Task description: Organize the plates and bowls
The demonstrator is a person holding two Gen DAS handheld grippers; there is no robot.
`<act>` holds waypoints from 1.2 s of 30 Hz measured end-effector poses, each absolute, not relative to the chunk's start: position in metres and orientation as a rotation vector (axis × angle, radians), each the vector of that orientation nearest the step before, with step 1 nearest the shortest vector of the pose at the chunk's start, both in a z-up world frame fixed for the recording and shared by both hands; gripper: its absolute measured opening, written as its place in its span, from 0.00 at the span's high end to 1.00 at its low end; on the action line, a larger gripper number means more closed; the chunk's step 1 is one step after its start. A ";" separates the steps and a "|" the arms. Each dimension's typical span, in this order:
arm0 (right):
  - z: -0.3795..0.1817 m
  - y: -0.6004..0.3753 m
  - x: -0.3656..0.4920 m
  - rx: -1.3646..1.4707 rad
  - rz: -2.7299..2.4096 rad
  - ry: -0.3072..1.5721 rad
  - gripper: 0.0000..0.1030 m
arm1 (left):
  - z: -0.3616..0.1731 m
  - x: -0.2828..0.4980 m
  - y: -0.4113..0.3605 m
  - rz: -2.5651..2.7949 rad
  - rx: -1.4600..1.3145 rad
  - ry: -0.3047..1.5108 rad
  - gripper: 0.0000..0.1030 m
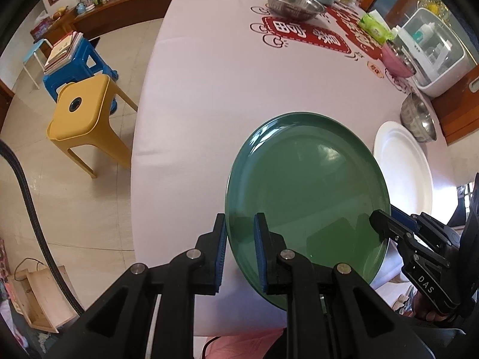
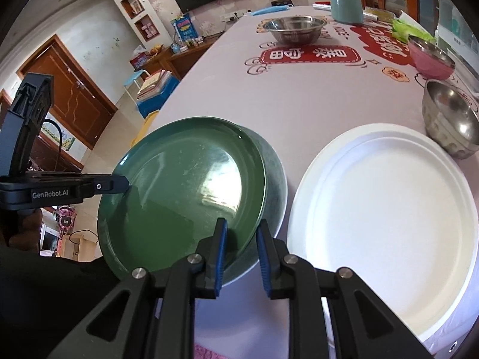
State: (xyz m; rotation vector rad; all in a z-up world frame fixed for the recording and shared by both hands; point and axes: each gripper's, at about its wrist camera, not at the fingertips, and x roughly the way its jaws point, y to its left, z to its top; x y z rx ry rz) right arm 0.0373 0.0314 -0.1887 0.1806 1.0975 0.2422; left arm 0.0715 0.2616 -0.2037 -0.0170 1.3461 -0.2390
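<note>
The green plate [image 1: 308, 197] tilts face-up above the near tabletop [image 1: 209, 89], its rim caught between both jaws: left gripper [image 1: 239, 254] clamps the left edge, right gripper [image 2: 241, 257] the right edge. A white plate [image 2: 386, 227] lies just right.

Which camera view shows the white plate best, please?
The right wrist view: the white plate fills the right half of the picture, with nearly its whole rim visible, beside the green plate. The left wrist view shows only a narrow, foreshortened part behind the green plate.
</note>
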 end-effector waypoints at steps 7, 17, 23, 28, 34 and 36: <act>-0.189 0.036 0.038 0.150 0.202 1.101 0.79 | -0.214 0.081 0.261 -0.261 -0.014 1.371 0.85; -0.185 0.041 0.038 0.100 0.193 1.113 0.76 | -0.219 0.091 0.260 -0.262 -0.027 1.380 0.85; -0.181 0.045 0.030 0.069 0.209 1.099 0.69 | -0.219 0.087 0.255 -0.256 -0.011 1.376 0.84; -0.180 0.037 0.026 0.084 0.177 1.100 0.57 | -0.216 0.081 0.251 -0.270 0.009 1.366 0.84; -0.182 0.037 0.019 0.105 0.201 1.093 0.56 | -0.216 0.073 0.250 -0.262 0.019 1.360 0.83; -0.183 0.039 0.017 0.104 0.213 1.097 0.55 | -0.217 0.072 0.250 -0.258 0.022 1.363 0.83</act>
